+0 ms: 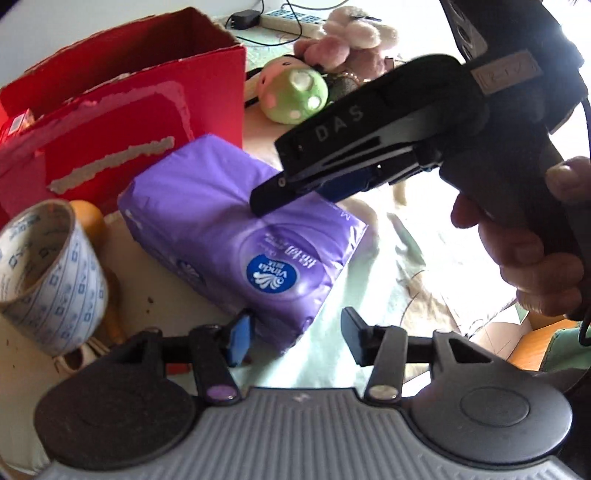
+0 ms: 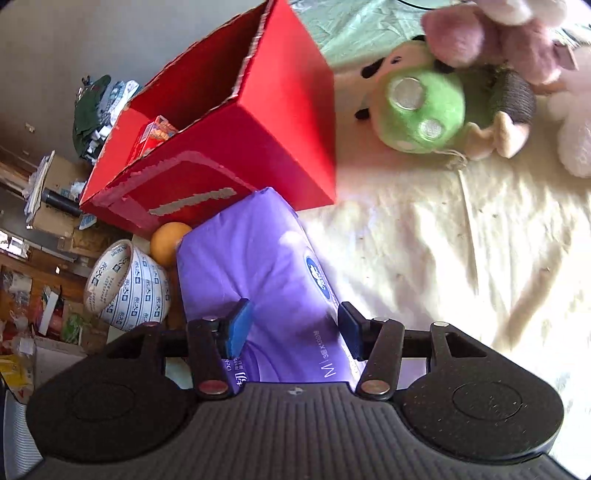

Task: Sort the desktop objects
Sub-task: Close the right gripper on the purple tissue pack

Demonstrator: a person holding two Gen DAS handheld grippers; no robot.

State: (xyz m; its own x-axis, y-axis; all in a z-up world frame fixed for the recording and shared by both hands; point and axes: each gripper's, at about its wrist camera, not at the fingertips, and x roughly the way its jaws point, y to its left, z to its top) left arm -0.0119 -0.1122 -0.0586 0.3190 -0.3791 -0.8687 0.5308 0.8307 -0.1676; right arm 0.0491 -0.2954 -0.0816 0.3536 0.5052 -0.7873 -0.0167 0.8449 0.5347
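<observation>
A purple tissue pack (image 1: pixel 221 229) (image 2: pixel 258 266) lies on the cream cloth in front of a red cardboard box (image 1: pixel 147 110) (image 2: pixel 258 129). My right gripper (image 2: pixel 293 328) is open, with its blue pads over the near end of the pack. In the left wrist view the right gripper (image 1: pixel 269 192), held by a hand (image 1: pixel 517 240), comes in from the right with its tips on the pack's top. My left gripper (image 1: pixel 295 339) is open, and a corner of the pack reaches between its fingers. A tape roll (image 1: pixel 48 277) (image 2: pixel 125 284) and an orange (image 1: pixel 88 218) (image 2: pixel 168 242) sit left of the pack.
A green plush toy (image 1: pixel 295 92) (image 2: pixel 424 107) and pink plush toys (image 1: pixel 347 37) (image 2: pixel 498 37) lie behind the pack, to the right of the box. A power strip (image 1: pixel 288 18) with cables sits at the back. A small carton (image 2: pixel 155 134) lies inside the box.
</observation>
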